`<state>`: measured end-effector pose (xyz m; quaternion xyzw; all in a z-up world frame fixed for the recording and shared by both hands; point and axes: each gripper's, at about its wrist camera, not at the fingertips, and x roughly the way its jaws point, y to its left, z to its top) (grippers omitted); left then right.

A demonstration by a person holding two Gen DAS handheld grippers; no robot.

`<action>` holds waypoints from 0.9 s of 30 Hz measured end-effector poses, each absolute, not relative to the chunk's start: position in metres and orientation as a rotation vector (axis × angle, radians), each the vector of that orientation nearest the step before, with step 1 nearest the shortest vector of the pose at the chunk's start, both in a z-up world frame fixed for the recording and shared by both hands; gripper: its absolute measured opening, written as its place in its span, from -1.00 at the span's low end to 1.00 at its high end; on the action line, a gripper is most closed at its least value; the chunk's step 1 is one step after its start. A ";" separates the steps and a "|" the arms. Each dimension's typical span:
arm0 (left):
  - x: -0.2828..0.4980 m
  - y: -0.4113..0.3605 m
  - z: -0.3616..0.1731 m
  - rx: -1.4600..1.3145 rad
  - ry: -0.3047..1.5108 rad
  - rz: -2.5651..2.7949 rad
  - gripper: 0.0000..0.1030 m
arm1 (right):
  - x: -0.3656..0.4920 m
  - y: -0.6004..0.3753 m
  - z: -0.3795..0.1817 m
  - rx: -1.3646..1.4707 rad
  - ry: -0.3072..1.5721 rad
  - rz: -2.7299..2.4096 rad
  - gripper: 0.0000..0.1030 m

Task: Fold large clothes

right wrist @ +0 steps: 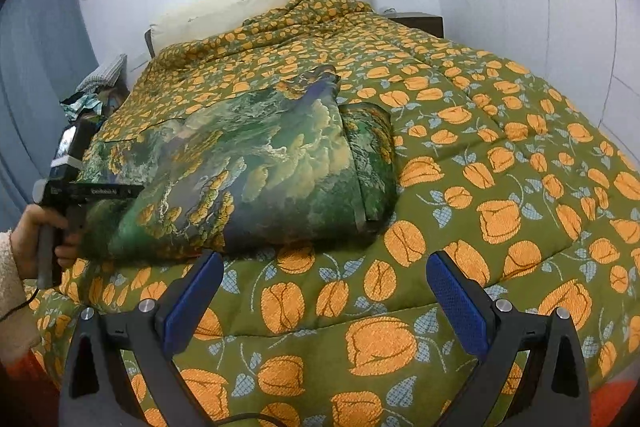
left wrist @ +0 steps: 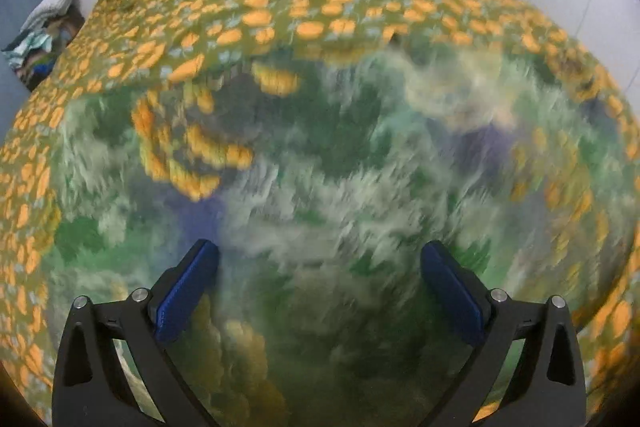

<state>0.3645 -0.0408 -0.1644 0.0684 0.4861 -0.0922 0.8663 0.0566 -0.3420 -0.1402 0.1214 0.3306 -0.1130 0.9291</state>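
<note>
Gaping wide, both grippers' fingers [right wrist: 194,301] empty, w/ green garment [right wrist: 256,163] nearby.

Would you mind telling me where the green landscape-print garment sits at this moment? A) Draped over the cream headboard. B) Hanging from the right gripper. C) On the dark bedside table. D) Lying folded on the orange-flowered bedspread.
D: the green landscape-print garment lies folded on the bedspread, and the open right gripper holds nothing.
</note>
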 end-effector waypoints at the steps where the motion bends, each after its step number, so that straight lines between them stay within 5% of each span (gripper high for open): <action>1: 0.369 -0.042 -0.157 0.136 1.013 -0.204 0.99 | 0.057 -0.343 -0.140 0.258 0.677 -0.229 0.95; 15: 0.479 -0.064 -0.191 0.047 1.126 -0.063 0.99 | 0.063 -0.346 -0.142 0.278 0.696 -0.204 0.95; 27: 0.377 -0.061 -0.176 0.173 1.085 -0.236 0.99 | 0.060 -0.346 -0.136 0.284 0.673 -0.204 0.95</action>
